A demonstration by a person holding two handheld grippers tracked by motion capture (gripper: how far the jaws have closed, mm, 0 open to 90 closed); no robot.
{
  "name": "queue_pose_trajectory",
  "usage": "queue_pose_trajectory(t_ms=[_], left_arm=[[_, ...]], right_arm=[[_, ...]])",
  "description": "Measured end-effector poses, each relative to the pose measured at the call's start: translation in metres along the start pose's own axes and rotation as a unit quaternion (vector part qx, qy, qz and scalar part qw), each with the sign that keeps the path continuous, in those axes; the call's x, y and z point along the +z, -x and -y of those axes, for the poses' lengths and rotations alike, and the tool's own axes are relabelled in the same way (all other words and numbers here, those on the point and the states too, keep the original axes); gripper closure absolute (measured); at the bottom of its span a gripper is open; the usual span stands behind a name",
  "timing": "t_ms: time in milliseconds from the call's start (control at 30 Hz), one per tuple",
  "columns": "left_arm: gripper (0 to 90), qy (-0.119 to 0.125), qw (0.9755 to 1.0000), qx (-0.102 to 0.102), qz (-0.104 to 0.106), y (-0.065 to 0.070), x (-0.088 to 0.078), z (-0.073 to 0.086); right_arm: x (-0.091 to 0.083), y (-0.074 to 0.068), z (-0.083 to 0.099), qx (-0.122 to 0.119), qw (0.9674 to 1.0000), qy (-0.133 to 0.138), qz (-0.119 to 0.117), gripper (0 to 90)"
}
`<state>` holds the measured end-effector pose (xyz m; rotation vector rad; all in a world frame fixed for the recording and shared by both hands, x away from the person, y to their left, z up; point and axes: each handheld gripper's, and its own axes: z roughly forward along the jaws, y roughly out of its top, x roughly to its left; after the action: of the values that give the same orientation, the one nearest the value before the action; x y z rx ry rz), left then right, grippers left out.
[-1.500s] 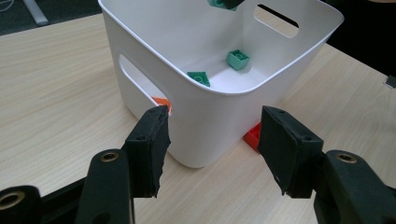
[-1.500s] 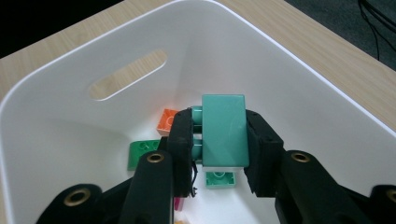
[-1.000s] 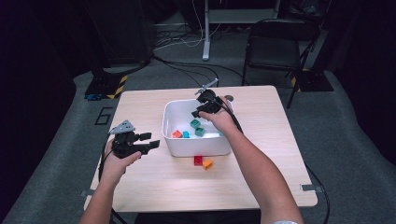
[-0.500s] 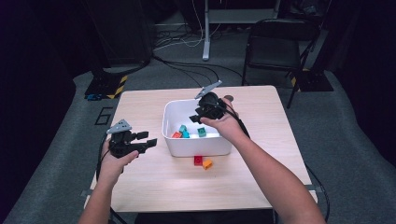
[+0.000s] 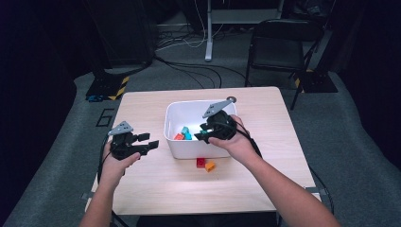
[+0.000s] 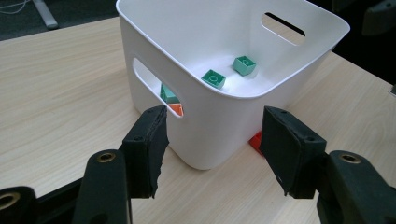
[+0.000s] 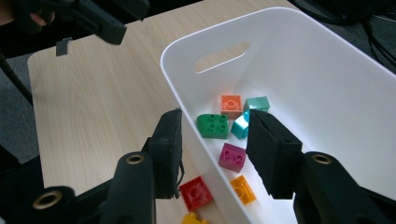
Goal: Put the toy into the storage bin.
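Step in hand: loading toy bricks into the white bin (image 5: 189, 137), which sits near the middle of the worktop (image 5: 156, 189), a little toward its far edge.

Your right tool (image 5: 206, 133) hangs over the bin's near wall. Its jaws have just been opening and stand partly apart with nothing between them; in the right gripper view the gap (image 7: 215, 140) frames bricks lying loose on the bin floor: a green brick (image 7: 213, 125), an orange one (image 7: 231, 105), two teal ones and a magenta brick (image 7: 233, 156). By my reading you have just let one go.

Your left tool (image 5: 138, 144) waits off the bin's left side, jaws wide and empty, pointed at the bin's corner in the left gripper view.

Left to load: a red brick (image 5: 201, 162) and an orange-yellow brick (image 5: 210, 166) touching each other on the worktop, just outside the bin's near wall, toward the near edge.

Next move, as I judge it:
- bring the right tool back over the rim and down to the pair
- open enough to straddle one brick alone; they sit tight together, so take the outer one or nudge them apart first
- keep clear of the bin wall on the way down
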<state>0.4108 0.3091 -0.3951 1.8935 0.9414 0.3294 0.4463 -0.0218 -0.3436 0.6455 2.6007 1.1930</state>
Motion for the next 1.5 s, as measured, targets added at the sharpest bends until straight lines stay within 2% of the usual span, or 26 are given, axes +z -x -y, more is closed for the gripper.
queue_pose_trajectory(t_ms=[200,333,533,733,867,1100,1367,1500], left_arm=[[41.3,-0.001,1.0000,0.000,0.000,0.000,0.000,0.000],[41.3,-0.003,1.0000,0.000,0.001,0.000,0.001,0.000],[41.3,-0.003,1.0000,0.001,0.001,0.000,0.001,0.000],[41.3,-0.002,1.0000,0.000,0.000,0.000,0.001,0.001],[41.3,-0.003,1.0000,-0.001,0.000,0.000,0.001,0.001],[41.3,-0.004,1.0000,-0.003,0.000,0.000,0.002,0.001],[41.3,-0.007,1.0000,0.000,0.000,0.000,0.003,0.002],[41.3,-0.008,1.0000,0.001,0.000,0.000,0.003,0.002]], right_arm=[[0.000,-0.015,0.018,-0.007,0.9999,0.006,-0.008,55.1],[0.005,-0.024,0.032,-0.015,0.9999,0.001,-0.002,55.1],[0.017,-0.029,0.052,-0.004,0.9999,-0.010,0.003,55.1],[0.030,-0.029,0.074,0.016,0.9997,-0.019,0.007,55.1],[0.040,-0.028,0.086,0.014,0.9995,-0.025,0.012,55.0],[0.056,-0.024,0.109,0.028,0.9987,-0.038,0.019,54.4],[0.067,-0.020,0.124,0.046,0.9972,-0.047,0.034,50.9],[0.074,-0.020,0.130,0.053,0.9966,-0.055,0.032,48.9]])
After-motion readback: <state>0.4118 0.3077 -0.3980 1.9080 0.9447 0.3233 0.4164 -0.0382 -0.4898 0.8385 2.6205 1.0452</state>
